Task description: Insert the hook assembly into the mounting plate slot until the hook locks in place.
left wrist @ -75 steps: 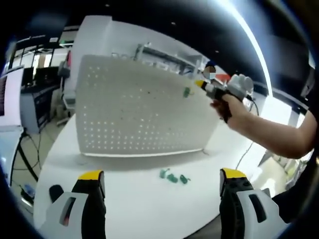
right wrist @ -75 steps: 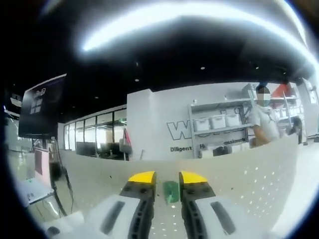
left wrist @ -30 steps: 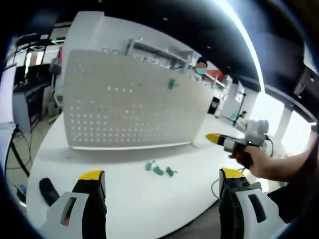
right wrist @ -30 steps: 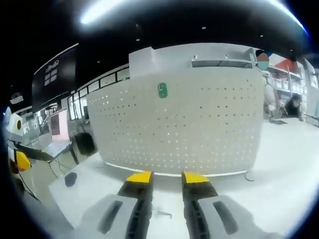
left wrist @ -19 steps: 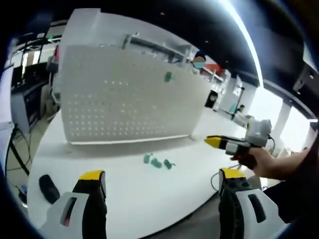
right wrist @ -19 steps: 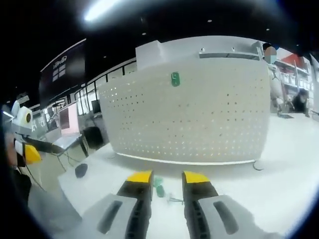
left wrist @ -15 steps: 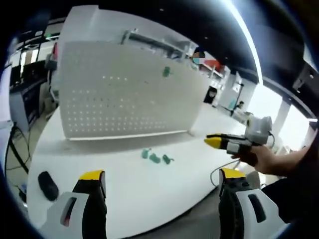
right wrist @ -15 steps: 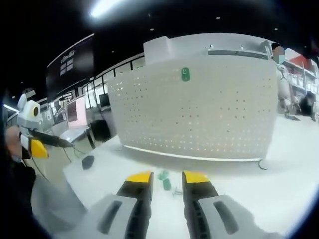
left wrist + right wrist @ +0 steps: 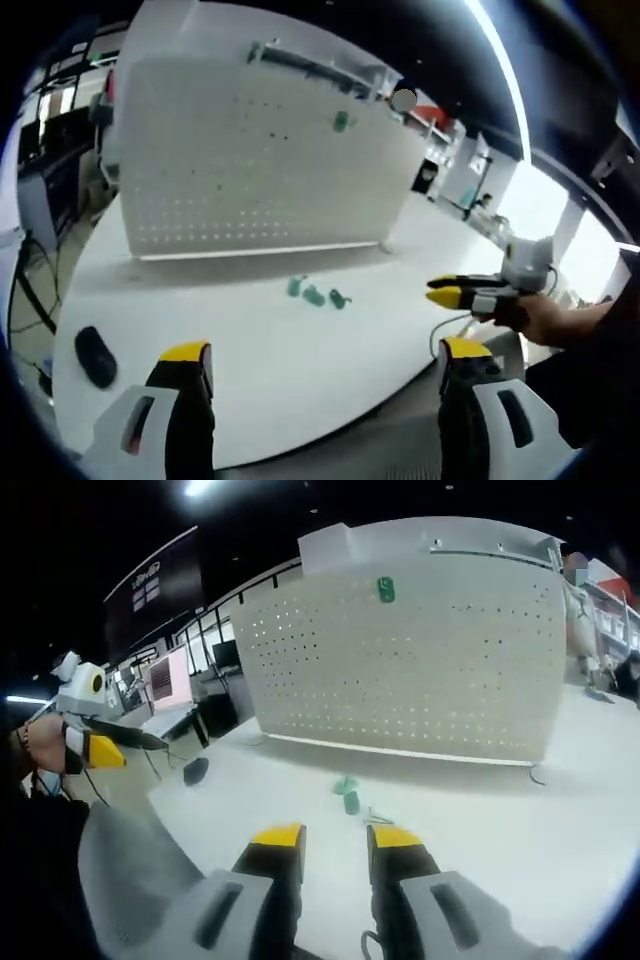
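White perforated mounting plate (image 9: pixel 250 160) standing upright on the white surface (image 9: pixel 260 350), toward 12 o'clock in the left gripper view; same plate (image 9: pixel 420 660) at 12 to 1 o'clock in the right gripper view. One green hook (image 9: pixel 341 121) seated in the plate's upper rows, toward its upper right in the left gripper view; same hook (image 9: pixel 385 588) high on the plate at 12 o'clock in the right gripper view. Small cluster of loose green hooks (image 9: pixel 314 295) lying on the surface in front of the plate's lower edge, apart from it; in the right gripper view the cluster (image 9: pixel 348 795) lies between plate and claw, just above the jaw tips. Left claw (image 9: pixel 320 355) at 6 o'clock of its own view, yellow-tipped jaws set wide apart, nothing between them. Right claw (image 9: pixel 326 837) at 6 o'clock of its own view, jaws drawn nearly together with a narrow gap, nothing gripped. Right claw also seen from outside at 3 o'clock in the left gripper view (image 9: pixel 445 291), held by a hand (image 9: pixel 530 315), off the surface edge, well apart from the plate. Left claw seen at 9 o'clock in the right gripper view (image 9: pixel 100 748). Dark oval object (image 9: pixel 96 357) on the surface at 8 o'clock in the left gripper view, near the edge.
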`<state>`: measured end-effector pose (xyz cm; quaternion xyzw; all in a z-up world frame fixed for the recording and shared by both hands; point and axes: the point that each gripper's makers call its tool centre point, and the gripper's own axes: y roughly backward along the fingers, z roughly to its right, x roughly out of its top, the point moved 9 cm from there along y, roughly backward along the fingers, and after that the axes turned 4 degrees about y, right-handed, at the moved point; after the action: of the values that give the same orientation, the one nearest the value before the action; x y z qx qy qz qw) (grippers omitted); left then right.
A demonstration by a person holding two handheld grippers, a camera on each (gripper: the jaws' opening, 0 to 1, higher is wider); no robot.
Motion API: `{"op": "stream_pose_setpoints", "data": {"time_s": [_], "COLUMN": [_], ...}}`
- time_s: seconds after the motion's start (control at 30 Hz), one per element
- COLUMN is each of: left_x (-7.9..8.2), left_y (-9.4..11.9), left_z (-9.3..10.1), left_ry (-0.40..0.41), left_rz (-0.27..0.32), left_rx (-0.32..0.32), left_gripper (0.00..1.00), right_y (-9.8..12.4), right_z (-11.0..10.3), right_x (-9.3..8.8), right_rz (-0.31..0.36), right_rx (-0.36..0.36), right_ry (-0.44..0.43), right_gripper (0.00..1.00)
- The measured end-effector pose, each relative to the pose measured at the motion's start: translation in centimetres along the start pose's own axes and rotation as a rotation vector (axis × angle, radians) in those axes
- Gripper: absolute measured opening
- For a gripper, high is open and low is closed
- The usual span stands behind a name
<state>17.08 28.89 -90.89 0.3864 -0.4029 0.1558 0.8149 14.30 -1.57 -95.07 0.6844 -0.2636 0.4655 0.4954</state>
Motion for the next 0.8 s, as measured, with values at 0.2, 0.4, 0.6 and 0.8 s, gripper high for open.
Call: {"op": "stream_pose_setpoints", "data": {"time_s": [0.2, 0.4, 0.6, 0.8], "left_x": [-0.2, -0.5, -0.9, -0.9], "left_y": [-0.1, -0.4, -0.8, -1.4], "left_z": [0.1, -0.3, -0.5, -0.5], "left_ry": [-0.013, -0.005, 0.010, 0.011], "left_rz": [-0.042, -0.061, -0.085, -0.097], "left_rx": [-0.010, 0.004, 0.009, 0.016], "left_gripper": [0.95, 0.96, 0.95, 0.96], "right_y": [0.3, 0.1, -1.2, -3.3], "right_z": [0.4, 0.4, 0.3, -0.3], "right_x": [-0.2, -0.2, -0.6, -1.2], "right_rz": [-0.009, -0.020, -0.070, -0.122], "right_rx": [0.002, 0.013, 0.057, 0.106], "right_ry": [-0.009, -0.065, -0.068, -0.070], "right_gripper": [0.22, 0.22, 0.22, 0.22]}}
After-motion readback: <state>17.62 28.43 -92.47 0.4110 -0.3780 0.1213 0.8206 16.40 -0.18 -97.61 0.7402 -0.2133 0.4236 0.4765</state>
